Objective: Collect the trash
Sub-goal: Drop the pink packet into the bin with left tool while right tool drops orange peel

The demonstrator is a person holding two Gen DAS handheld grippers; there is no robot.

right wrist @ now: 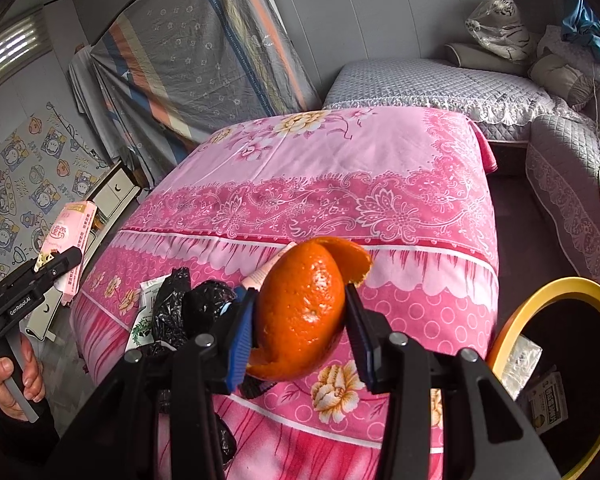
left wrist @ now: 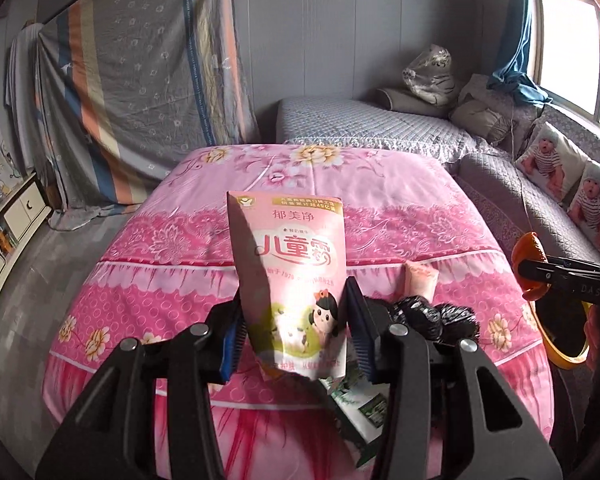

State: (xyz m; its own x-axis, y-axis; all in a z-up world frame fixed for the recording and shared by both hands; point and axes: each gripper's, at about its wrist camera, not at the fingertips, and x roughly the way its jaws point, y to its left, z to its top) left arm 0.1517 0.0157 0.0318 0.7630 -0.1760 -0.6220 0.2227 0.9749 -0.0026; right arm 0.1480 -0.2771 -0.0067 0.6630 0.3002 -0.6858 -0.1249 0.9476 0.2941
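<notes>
My left gripper [left wrist: 296, 320] is shut on a pink cream pouch [left wrist: 290, 264] and holds it upright above the pink quilt [left wrist: 172, 248]. My right gripper [right wrist: 300, 320] is shut on an orange peel [right wrist: 300, 312], held above the quilt [right wrist: 380, 168]. On the quilt lie a crumpled black plastic bag [left wrist: 436, 314], a small pink tube [left wrist: 418, 278] and a green-and-white wrapper [left wrist: 364, 404]. The bag [right wrist: 188, 312] and wrapper [right wrist: 148, 304] also show in the right wrist view. A yellow-rimmed bin [right wrist: 556, 296] stands at the lower right with some wrappers inside.
A grey quilted bed [left wrist: 372, 128] with pillows lies behind the pink quilt. A grey sofa [left wrist: 540, 208] with baby-print cushions runs along the right under a window. A striped sheet [left wrist: 140, 92] hangs at the left, with a white cabinet [left wrist: 16, 216] below it.
</notes>
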